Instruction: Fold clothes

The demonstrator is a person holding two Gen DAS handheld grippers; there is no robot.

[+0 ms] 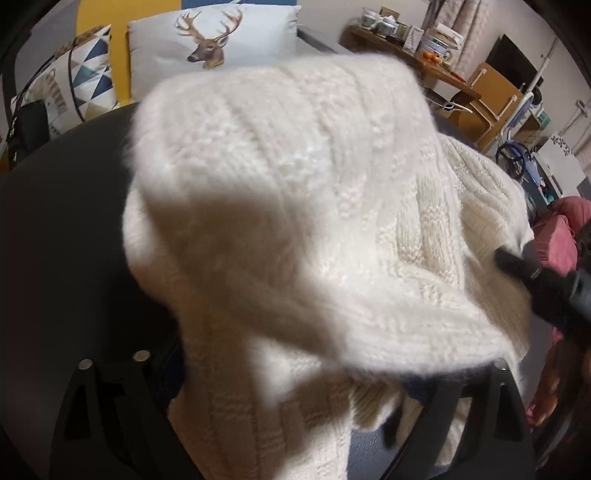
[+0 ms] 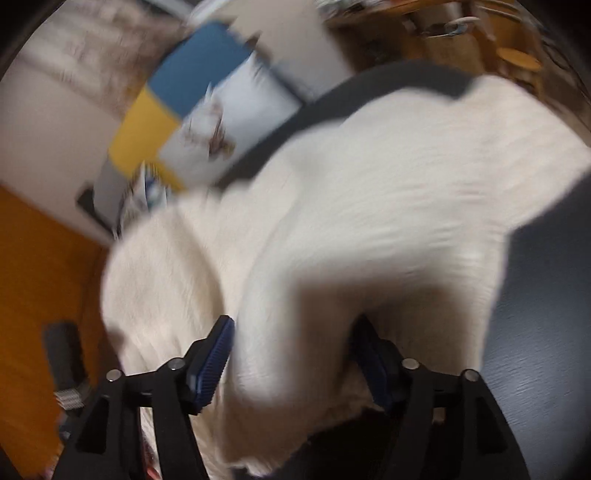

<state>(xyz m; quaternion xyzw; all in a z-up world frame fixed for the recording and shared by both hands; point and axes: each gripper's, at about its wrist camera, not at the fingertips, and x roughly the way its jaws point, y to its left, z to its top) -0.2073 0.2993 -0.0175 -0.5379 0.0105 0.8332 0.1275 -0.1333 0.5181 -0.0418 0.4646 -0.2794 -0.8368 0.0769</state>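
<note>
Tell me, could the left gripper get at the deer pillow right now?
Probably not. The left gripper has the white sweater bunched between its fingers, and the knit rises between it and the deer pillow beyond the dark table.

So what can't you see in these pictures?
- Left claw: left wrist view, the sweater drapes over its tips, so open or shut is unclear.
- Right claw: right wrist view, motion blur; the knit bulges between its blue pads, grip unclear.
- Table: mostly covered by the sweater.
- Shelf items: too small.
</note>
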